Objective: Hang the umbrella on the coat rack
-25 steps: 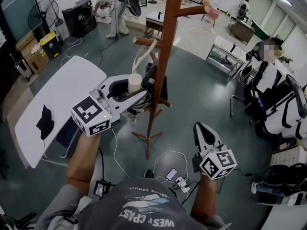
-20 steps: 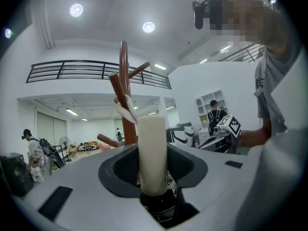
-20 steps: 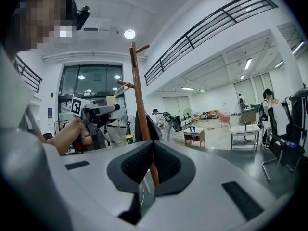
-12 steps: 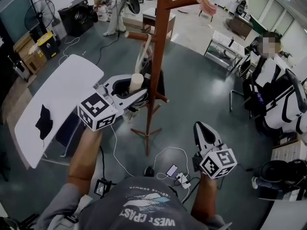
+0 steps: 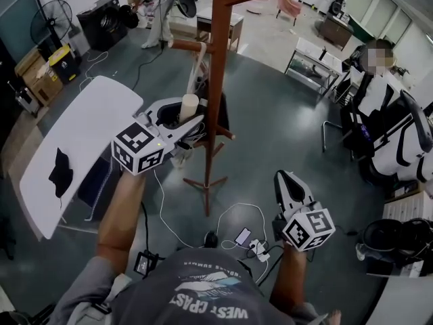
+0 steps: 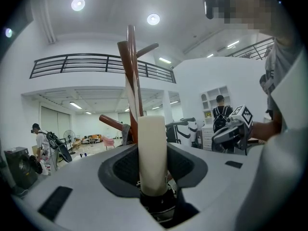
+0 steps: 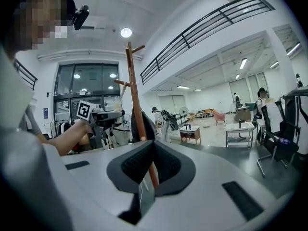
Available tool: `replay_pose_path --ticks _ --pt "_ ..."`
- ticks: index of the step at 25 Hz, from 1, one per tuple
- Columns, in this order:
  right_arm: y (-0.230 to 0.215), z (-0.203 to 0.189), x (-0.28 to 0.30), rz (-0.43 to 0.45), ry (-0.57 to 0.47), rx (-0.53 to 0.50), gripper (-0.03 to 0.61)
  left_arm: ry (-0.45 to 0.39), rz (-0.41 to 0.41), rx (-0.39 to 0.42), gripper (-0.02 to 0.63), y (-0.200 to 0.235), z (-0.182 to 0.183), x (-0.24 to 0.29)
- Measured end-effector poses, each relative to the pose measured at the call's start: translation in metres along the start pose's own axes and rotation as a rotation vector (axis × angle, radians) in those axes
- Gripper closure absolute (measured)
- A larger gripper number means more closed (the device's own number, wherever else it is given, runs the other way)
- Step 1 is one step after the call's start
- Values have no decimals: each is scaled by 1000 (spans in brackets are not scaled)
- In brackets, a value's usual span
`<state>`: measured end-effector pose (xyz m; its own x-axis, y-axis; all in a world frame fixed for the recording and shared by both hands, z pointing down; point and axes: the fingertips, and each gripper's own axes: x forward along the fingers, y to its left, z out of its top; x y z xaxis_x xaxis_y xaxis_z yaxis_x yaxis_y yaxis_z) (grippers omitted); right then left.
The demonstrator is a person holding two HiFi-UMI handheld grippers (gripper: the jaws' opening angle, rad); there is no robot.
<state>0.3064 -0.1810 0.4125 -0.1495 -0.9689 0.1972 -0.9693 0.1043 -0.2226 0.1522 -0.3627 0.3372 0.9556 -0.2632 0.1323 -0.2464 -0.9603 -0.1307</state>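
Observation:
The brown wooden coat rack [image 5: 218, 80] stands on the grey floor ahead of me. My left gripper [image 5: 192, 116] is shut on the umbrella's cream handle [image 5: 189, 106], just left of the pole. The handle [image 6: 152, 153] stands upright between the pads in the left gripper view. A pale strap [image 5: 198, 63] runs from the handle up toward the low left peg [image 5: 186, 45]. The umbrella's black canopy [image 5: 223, 117] hangs against the pole. My right gripper [image 5: 287, 179] is lower right, shut and empty, pointing at the rack [image 7: 134, 95].
A white table [image 5: 74, 134] with a black cloth [image 5: 61, 171] stands at the left. Cables and a power strip [image 5: 252, 248] lie on the floor by my feet. A person [image 5: 385, 114] sits at the right, another [image 5: 152, 5] stands far back.
My left gripper, still holding the handle, has sunk a little beside the pole. The right gripper has hardly moved.

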Motion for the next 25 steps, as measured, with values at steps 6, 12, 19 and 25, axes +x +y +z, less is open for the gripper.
replay_pose_path --ticks 6,12,19,25 --pt "6 0 -5 -10 -2 -1 551 -11 15 10 445 5 -1 4" --pt "19 -1 -10 -15 0 -6 551 -13 37 64 435 6 -2 2" --pt "40 -5 -13 -16 1 -20 551 -51 53 99 425 9 1 -25" --pt "62 0 -21 -8 -15 -43 551 -97 90 110 437 9 12 -69"
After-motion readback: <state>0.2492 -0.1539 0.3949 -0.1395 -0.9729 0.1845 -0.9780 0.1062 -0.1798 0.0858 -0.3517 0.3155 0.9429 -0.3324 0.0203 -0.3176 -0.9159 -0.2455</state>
